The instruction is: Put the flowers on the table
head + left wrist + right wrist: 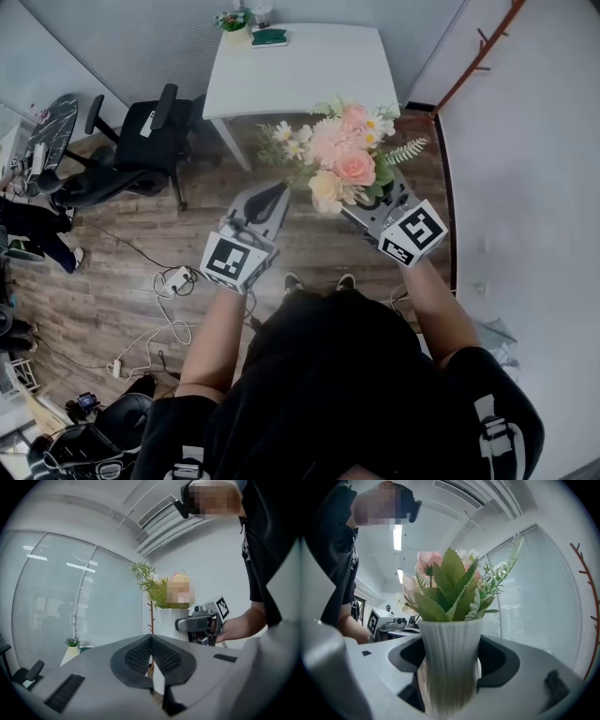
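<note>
A bunch of pink and cream flowers [342,155] with green leaves stands in a ribbed white vase [450,658]. My right gripper [373,204] is shut on the vase, one pad on each side, and holds it upright in the air above the wooden floor. To its left, my left gripper [275,194] is shut with nothing between its jaws; in the left gripper view its pads [140,656] meet. The white table [309,66] stands ahead by the wall. In the left gripper view, the vase [165,618] shows beside the right gripper [201,623].
A small potted plant [232,21] and a green book [270,37] lie at the table's far left corner. A black office chair [141,141] stands left of the table. Cables and a power strip [173,278] lie on the floor. A red coat rack [478,52] leans at the right wall.
</note>
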Demonstrator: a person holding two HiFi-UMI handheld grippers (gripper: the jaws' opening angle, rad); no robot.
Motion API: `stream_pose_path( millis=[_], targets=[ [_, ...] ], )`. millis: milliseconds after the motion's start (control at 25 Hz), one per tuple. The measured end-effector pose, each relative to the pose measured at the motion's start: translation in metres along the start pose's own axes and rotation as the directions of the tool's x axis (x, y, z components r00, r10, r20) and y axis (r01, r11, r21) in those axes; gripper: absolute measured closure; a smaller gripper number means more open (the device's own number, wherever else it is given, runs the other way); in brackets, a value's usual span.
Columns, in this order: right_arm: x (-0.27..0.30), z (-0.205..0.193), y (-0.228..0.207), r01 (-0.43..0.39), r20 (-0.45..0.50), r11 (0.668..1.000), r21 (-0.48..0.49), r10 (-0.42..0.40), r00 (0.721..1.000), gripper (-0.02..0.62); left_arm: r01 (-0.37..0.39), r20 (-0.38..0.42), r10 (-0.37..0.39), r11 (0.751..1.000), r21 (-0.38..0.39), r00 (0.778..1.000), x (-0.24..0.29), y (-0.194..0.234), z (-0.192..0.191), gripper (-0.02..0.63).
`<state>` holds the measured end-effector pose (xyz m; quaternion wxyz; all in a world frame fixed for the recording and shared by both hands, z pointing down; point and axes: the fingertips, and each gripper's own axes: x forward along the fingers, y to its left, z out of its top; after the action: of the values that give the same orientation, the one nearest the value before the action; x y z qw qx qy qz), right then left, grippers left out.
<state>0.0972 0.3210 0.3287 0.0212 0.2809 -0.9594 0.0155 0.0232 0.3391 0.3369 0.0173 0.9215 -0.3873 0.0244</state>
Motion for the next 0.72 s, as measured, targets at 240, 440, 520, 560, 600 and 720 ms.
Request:
stream_pose_path(
  millis=[240, 440, 520, 560, 600, 720],
  targets=[
    [0.028, -0.001, 0.004, 0.024, -0.011, 1.000, 0.007, -0.024, 1.000, 0.258, 0.024, -0.008, -0.024, 1.000, -0.014, 1.000, -0.008, 0.028, -0.004, 0.594],
    [0.062, -0.006, -0.007, 0.033, -0.024, 0.999, 0.020, -0.033, 0.999, 0.258, 0.035, -0.012, -0.035, 0.999, -0.028, 0.999, -0.002, 0.065, -0.009, 0.594],
    [0.064, -0.007, -0.008, 0.035, -0.022, 0.999, 0.019, -0.034, 0.999, 0.258, 0.037, -0.011, -0.037, 0.999, -0.027, 0.999, -0.001, 0.066, -0.010, 0.594],
    [0.064, -0.007, -0.008, 0.036, -0.022, 0.999, 0.017, -0.035, 0.999, 0.259, 0.038, -0.010, -0.038, 0.999, -0.027, 0.999, -0.001, 0.066, -0.011, 0.594],
    [0.064, -0.007, -0.007, 0.036, -0.023, 0.999, 0.016, -0.036, 0.999, 0.258, 0.038, -0.009, -0.038, 0.999, -0.028, 0.999, 0.000, 0.066, -0.011, 0.594],
    [0.064, -0.009, -0.009, 0.035, -0.022, 0.999, 0.013, -0.035, 0.999, 0.258, 0.041, -0.003, -0.041, 0.999, -0.028, 0.999, 0.002, 0.067, -0.012, 0.594]
  ],
)
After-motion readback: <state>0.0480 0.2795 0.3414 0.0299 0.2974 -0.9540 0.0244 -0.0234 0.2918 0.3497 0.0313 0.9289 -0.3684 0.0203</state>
